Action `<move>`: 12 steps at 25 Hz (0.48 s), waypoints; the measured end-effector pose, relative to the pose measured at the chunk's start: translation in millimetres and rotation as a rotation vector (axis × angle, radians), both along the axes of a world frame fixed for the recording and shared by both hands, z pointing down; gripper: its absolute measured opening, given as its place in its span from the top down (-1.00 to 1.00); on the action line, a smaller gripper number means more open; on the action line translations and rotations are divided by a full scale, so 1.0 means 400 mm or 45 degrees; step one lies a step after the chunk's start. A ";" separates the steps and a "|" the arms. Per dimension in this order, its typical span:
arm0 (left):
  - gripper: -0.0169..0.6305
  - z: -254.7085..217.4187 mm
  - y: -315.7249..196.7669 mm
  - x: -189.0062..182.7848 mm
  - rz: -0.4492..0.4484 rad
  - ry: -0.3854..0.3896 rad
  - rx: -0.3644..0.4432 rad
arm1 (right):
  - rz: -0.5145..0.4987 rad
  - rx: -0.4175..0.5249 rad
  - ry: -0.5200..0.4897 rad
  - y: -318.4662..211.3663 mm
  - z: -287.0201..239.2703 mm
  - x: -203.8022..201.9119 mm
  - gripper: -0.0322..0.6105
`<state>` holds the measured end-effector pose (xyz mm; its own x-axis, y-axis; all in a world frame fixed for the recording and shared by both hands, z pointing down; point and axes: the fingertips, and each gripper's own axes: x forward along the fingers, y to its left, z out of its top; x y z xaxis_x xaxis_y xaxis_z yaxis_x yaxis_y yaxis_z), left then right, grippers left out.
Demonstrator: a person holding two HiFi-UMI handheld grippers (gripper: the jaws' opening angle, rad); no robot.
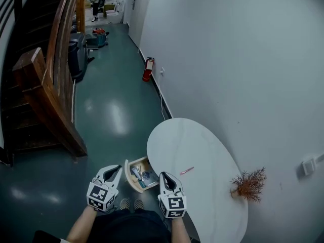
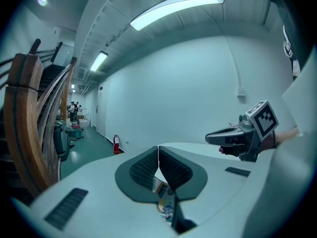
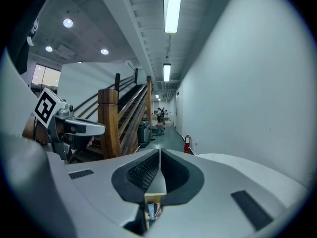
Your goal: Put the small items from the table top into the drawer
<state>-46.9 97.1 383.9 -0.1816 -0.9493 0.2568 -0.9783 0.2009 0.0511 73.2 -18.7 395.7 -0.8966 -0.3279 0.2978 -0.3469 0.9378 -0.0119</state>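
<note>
We've got both tools held low and close to the body, one on each side of the open drawer (image 1: 127, 172). It looks like a pause between picks, not a reach.

The left gripper (image 2: 158, 150) has its fingers (image 2: 143, 170) pressed together w/ nothing caught between them. Through the notch below the pads we only see the drawer's contents further down. Same for the right gripper (image 3: 159, 152): fingers (image 3: 146, 172) closed on each other and empty, pointing a bit below level over the desk (image 1: 187, 140) edge.

The drawer hangs out from the desk's left rim, pulled well clear, presumably so things can be dropped straight in from above. It already holds several items (image 1: 139, 175), too small to tell apart.

One task thing is left on top, as far as we can see: a pink pen (image 1: 187, 170), lying flat at an angle, near the right gripper and apart from the drawer. We reckon that side takes it, since it's the shorter reach and there's no crossing over.

The fingers need to spread before going down. The pen is thin and flat on a smooth top, so we'd expect it to skid or roll if pinched off-centre.

The dried plant (image 1: 249, 184) sits at the far edge by the wall. It's prob. decor, not for the drawer.
</note>
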 end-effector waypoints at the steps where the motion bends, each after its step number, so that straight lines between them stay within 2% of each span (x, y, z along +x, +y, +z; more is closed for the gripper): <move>1: 0.89 -0.001 0.000 0.002 0.003 -0.001 0.002 | 0.000 0.002 0.000 0.002 0.000 0.001 0.78; 12: 0.89 -0.007 0.009 0.021 0.040 -0.017 0.006 | 0.012 0.001 0.013 0.024 0.000 0.012 0.79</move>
